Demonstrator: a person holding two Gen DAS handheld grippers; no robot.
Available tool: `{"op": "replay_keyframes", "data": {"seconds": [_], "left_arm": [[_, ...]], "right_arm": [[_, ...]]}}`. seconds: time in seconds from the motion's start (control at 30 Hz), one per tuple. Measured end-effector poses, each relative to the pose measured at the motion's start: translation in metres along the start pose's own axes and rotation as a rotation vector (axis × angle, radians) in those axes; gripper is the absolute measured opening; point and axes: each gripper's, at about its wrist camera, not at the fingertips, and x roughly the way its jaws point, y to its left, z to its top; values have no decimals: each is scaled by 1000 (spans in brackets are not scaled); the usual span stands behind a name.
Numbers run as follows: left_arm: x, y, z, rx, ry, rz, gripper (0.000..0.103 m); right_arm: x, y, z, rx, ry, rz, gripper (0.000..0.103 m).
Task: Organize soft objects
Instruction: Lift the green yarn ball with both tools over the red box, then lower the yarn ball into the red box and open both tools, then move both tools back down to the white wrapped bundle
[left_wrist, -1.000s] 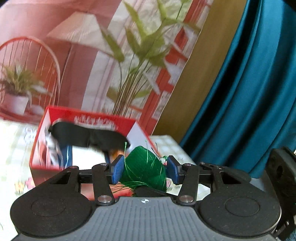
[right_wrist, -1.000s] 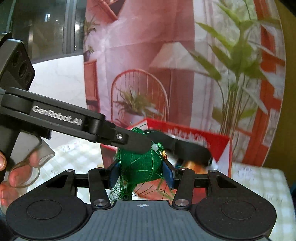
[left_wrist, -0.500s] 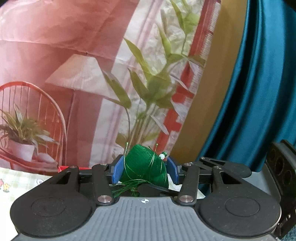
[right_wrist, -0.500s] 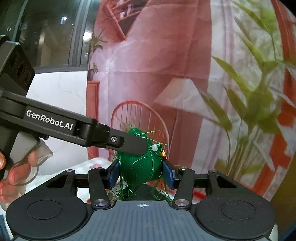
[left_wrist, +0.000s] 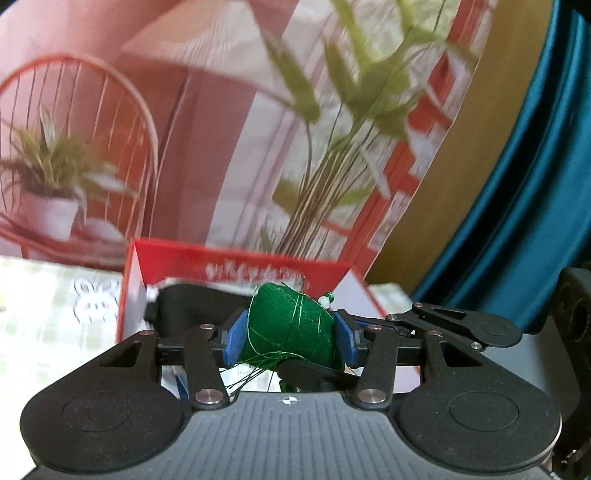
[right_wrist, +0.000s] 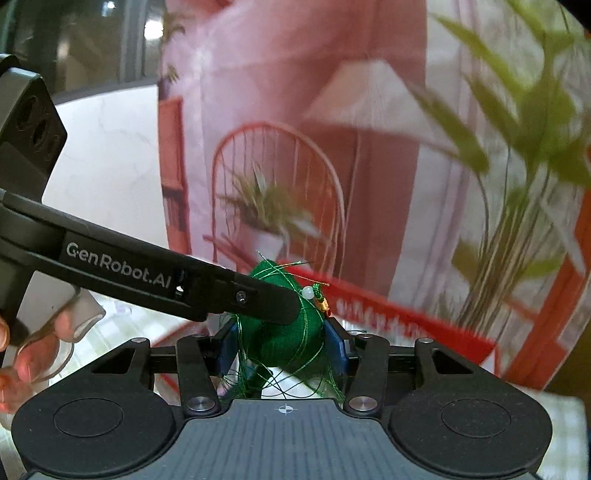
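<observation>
Table under checked cloth (left_wrist: 44, 332), red box (left_wrist: 236, 266) on it

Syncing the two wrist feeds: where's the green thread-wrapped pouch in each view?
Left wrist: green pouch sits low centre, between this gripper's blue pads, in front of the red box.
Right wrist: green pouch sits low centre between blue pads, the other gripper's black finger crossing its upper left.
Shared landmark: the white bead at the pouch's upper right.

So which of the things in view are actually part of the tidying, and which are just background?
Part of the job:
- green thread-wrapped pouch, gripped by both the left gripper and right gripper
- red box behind it
- black item already in the box

Just background:
- printed backdrop
- teal curtain
- bunny-print tablecloth
</observation>
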Motion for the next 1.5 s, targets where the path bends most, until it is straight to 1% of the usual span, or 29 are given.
{"op": "replay_keyframes", "data": {"seconds": [0.27,0.37,0.5,0.6,0.7,0.77,0.8,0.87,0.9,0.97,1.0,1.1,1.27,1.37,1.5], "left_arm": [[27,4,-17,7,74,12,53],[24,4,-19,25,77,29,55],[11,2,-20,76,48,85,57],[-2,-1,-22,115,16,139,64],[-17,-5,-25,150,-23,195,75],[-27,-9,-29,173,-49,216,85],[-32,-12,-31,185,-60,224,87],[-42,-18,-37,210,-83,245,101],[-46,-20,-39,221,-96,251,103],[-55,-25,-46,238,-117,261,103],[-57,-27,-48,242,-115,266,103],[-63,-30,-55,240,-107,283,103],[-74,-30,-65,208,-123,299,103],[-75,-27,-72,189,-126,300,103],[-73,-25,-83,196,-129,320,103]], "right_arm": [[17,-12,-32,79,91,-14,47],[14,-14,-37,79,98,-46,50],[6,-24,-41,93,96,-92,51],[-4,-29,-48,96,88,-121,52],[-14,-33,-55,104,73,-139,58],[-21,-34,-61,110,61,-157,67],[-26,-34,-65,116,52,-165,70],[-34,-34,-69,124,38,-179,86],[-40,-34,-72,129,25,-192,89],[-48,-33,-77,137,5,-203,101],[-53,-33,-80,143,-5,-210,103],[-63,-32,-87,159,-13,-212,102],[-75,-31,-99,174,-25,-235,103],[-83,-30,-109,183,-52,-254,103],[-90,-31,-122,198,-80,-268,103]]}}
